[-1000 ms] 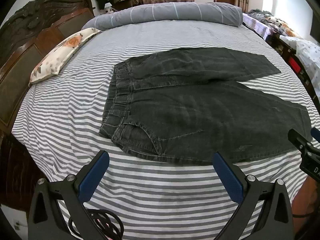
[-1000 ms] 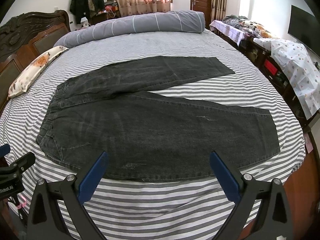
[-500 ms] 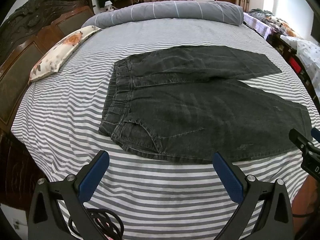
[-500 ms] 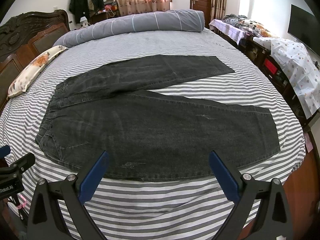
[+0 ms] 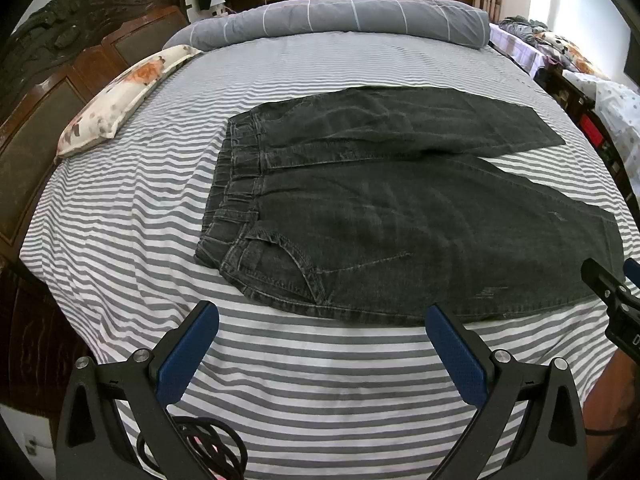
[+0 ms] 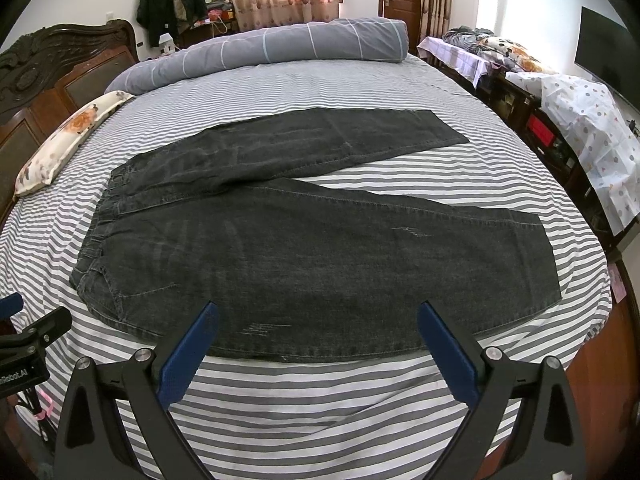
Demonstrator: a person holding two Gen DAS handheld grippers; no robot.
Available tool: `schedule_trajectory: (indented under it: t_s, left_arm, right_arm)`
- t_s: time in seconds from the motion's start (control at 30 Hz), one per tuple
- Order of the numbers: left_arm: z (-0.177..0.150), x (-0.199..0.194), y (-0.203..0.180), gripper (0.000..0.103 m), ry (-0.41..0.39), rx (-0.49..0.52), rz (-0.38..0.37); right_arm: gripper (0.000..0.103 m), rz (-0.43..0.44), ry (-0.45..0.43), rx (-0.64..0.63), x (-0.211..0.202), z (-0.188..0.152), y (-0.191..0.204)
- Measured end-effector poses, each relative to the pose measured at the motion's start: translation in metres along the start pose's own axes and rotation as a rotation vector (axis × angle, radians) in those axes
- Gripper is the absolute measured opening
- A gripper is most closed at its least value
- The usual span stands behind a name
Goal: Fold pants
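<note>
The dark denim pants lie flat and unfolded on the striped bed, waistband toward the floral pillow, legs splayed apart (the near one broader). The left tool hangs with jaws wide over the bed's near edge, empty. The right tool is equally wide, at the near leg's edge.

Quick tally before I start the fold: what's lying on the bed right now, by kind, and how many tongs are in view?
Pants: 1, spread flat
Floral pillow: 1
Rolled grey duvet: 1
Tongs: 2, left tongs and right tongs, both open
Total: 5
</note>
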State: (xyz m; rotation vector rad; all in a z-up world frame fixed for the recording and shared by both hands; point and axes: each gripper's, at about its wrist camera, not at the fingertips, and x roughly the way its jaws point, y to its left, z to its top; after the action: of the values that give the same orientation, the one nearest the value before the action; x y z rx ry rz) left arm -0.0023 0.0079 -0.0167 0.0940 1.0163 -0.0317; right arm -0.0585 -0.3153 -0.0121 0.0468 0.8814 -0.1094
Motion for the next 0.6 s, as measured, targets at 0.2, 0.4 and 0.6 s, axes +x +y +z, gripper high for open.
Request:
schedule_trajectory:
  t_s: [0.2,0.4,0.6]
  left_arm:
    - [0.0003,0.0013,0.0005,0.102,0.001,-0.001,0.001]
    - [0.0002,0.0014,0.0005,0.102,-0.001,0.0,0.002]
    - [0.0059,0.0085,0.0079,0.102,-0.013,-0.017,-0.02]
  right_arm:
    - [0.098,0.001,0.002,0.001,0.0002,0.0002,-0.0001]
    - [0.098,0.006,-0.006,0.009,0.0016,-0.0027,-0.002]
    - [0.098,0.024,-0.035,0.034,0.0004,-0.0047,-0.0052]
